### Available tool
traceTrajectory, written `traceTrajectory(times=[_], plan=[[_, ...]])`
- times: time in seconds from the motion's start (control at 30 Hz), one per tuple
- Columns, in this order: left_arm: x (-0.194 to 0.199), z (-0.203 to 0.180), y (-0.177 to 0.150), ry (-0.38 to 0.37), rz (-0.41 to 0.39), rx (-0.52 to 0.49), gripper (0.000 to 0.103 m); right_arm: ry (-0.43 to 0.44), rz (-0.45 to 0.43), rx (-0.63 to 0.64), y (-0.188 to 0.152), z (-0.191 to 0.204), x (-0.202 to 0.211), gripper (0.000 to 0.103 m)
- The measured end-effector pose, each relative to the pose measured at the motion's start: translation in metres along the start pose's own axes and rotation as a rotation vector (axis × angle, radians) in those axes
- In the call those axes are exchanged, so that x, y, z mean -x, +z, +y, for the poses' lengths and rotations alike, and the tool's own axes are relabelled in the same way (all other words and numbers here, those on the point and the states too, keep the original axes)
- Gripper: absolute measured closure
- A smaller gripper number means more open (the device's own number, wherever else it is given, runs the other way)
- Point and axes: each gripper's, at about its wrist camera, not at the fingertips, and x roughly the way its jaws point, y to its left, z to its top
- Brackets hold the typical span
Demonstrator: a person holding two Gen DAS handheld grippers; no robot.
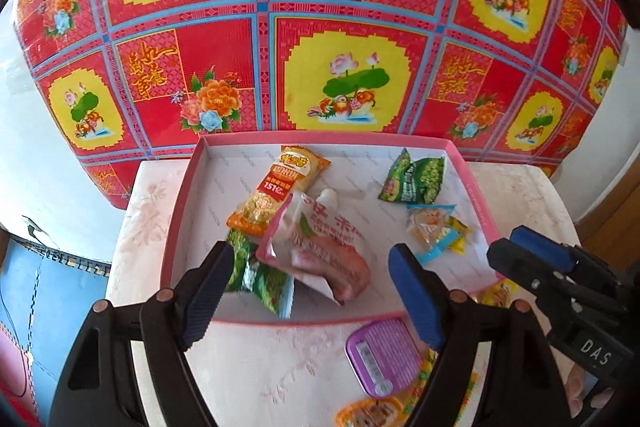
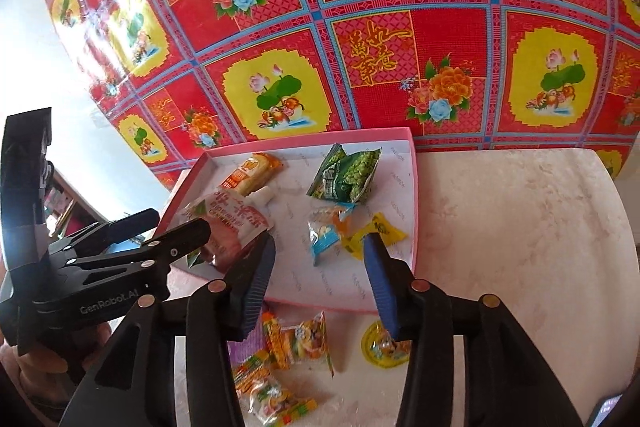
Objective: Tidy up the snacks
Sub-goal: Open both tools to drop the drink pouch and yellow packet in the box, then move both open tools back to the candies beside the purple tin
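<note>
Pink-rimmed tray (image 1: pixel 192 187) on the pale worktop (image 2: pixel 520 227) collects the snacks: the white pouch (image 1: pixel 320 247) and the green pea packets (image 2: pixel 348 175) already lie inside, while several wrapped sweets (image 2: pixel 296 343) wait outside, just before its near edge. Both the left claw (image 1: pixel 312 291) and the right claw (image 2: pixel 320 287) tilt downward above the tray, jaws apart, holding nothing.

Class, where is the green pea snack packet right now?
In both wrist views the green pea packet lies inside the pink tray, near its far right corner, just beyond the small wrapped candies.
</note>
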Motion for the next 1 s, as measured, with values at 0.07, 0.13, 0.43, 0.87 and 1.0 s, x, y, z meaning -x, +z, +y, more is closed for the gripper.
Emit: traceTrajectory(times=[0.07,0.13,0.43,0.87,1.0], plan=[[0.004,-0.001,-0.003,-0.002,-0.001,0.002,0.02,-0.001,-0.005,-0.003,-0.004,0.001,0.004,0.055],[0.009,-0.003,-0.006,-0.008,-0.003,-0.003,0.02,-0.001,-0.009,-0.005,-0.008,0.002,0.008,0.054],[0.027,-0.01,-0.026,-0.012,-0.001,-0.025,0.02,-0.008,-0.011,-0.008,-0.026,0.004,0.021,0.053],[0.041,-0.006,-0.055,-0.016,0.046,-0.028,0.02,-0.028,-0.004,-0.009,-0.05,-0.001,0.039,0.051],[0.041,-0.005,-0.064,-0.025,0.045,-0.024,0.02,-0.035,0.005,-0.012,-0.057,-0.002,0.042,0.051]])
